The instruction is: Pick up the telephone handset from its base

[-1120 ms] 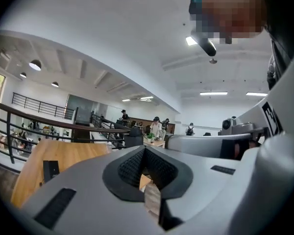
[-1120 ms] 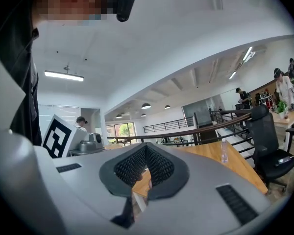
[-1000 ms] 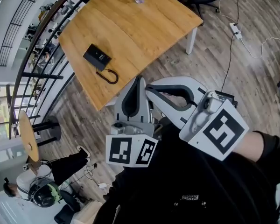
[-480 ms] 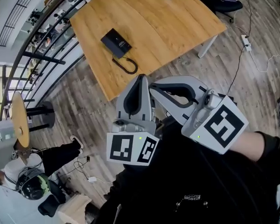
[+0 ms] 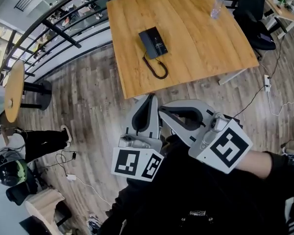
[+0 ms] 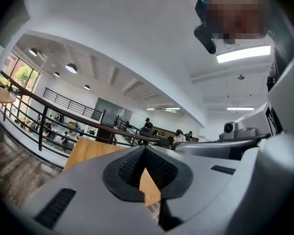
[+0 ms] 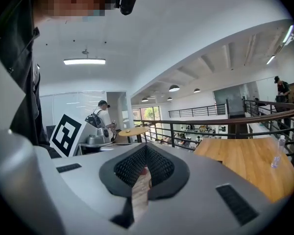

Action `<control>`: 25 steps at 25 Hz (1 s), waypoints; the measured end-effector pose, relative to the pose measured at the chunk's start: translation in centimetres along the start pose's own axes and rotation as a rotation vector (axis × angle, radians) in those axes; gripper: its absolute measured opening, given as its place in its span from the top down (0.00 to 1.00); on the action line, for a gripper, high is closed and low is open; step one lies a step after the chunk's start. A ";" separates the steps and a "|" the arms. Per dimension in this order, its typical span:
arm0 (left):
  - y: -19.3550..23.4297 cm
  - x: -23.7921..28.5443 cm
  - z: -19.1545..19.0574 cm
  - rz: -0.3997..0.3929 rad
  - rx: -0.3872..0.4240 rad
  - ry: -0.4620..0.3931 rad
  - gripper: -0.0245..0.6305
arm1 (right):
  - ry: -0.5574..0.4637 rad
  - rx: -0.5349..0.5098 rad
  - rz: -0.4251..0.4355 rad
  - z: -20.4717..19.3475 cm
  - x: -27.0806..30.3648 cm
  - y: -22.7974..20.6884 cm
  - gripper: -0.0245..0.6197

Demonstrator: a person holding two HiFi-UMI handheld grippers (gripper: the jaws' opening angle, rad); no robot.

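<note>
The black telephone [image 5: 154,42] lies on the wooden table [image 5: 196,58] at the top of the head view, handset on its base, its cord [image 5: 158,71] looping toward the near table edge. Both grippers are held close to my body, well short of the table. My left gripper [image 5: 149,98] is shut and empty, pointing toward the table's near edge. My right gripper [image 5: 161,108] is beside it, also shut and empty. In the left gripper view the shut jaws [image 6: 145,149] sit in front of the table [image 6: 88,150]. The right gripper view shows its shut jaws [image 7: 146,147] and the table [image 7: 245,163].
A clear bottle [image 5: 215,6] stands at the table's far right. A black railing [image 5: 73,31] runs along the left, with a small round table [image 5: 13,89] beside it. A person's legs [image 5: 39,143] and a helmet [image 5: 10,171] are lower left. Cables [image 5: 265,82] cross the floor at right.
The table and telephone have shifted right and nearer in the head view as I moved across the floor. Both grippers stay shut together in front of my chest.
</note>
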State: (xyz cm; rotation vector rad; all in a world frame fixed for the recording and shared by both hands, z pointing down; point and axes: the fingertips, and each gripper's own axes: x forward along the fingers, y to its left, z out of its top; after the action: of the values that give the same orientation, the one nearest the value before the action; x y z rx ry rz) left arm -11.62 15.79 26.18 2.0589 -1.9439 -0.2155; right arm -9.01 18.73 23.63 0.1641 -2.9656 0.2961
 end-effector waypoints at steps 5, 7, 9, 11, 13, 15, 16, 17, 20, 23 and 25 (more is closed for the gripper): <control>2.8 -2.2 0.6 0.046 -0.045 -0.017 0.96 | 0.060 -0.050 0.084 0.0 2.8 2.3 0.94; 4.0 -3.1 1.0 0.072 -0.053 -0.026 0.96 | 0.075 -0.062 0.126 0.0 3.9 3.3 0.94; 4.8 -4.2 1.0 0.115 -0.056 -0.041 0.96 | 0.074 -0.078 0.183 0.0 4.7 4.3 0.94; 5.7 -5.2 0.6 0.174 -0.077 -0.054 0.96 | 0.095 -0.074 0.245 -0.6 5.3 5.1 0.94; 7.0 -6.3 0.7 0.232 -0.100 -0.070 0.96 | 0.113 -0.086 0.318 -0.9 6.4 5.9 0.94; 8.1 -7.2 0.8 0.263 -0.111 -0.080 0.96 | 0.119 -0.102 0.362 -1.2 7.3 6.8 0.94; 8.7 -7.6 0.8 0.272 -0.111 -0.081 0.96 | 0.125 -0.105 0.372 -1.4 7.8 7.1 0.94; 9.4 -8.0 0.9 0.281 -0.107 -0.080 0.96 | 0.132 -0.104 0.380 -1.7 8.4 7.4 0.94; 10.8 -8.2 1.2 0.291 -0.122 -0.092 0.96 | 0.149 -0.098 0.401 -1.5 9.9 7.6 0.94; 10.9 -7.5 0.6 0.259 -0.165 -0.103 0.96 | 0.151 -0.107 0.416 -1.3 10.3 7.2 0.94; 11.3 -6.8 0.1 0.252 -0.165 -0.092 0.96 | 0.169 -0.100 0.417 -1.9 10.6 6.5 0.94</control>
State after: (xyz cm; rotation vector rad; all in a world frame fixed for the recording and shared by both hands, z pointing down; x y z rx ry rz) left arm -22.80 22.10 29.05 1.7103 -2.1380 -0.4048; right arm -19.95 24.45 26.05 -0.4718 -2.8121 0.1962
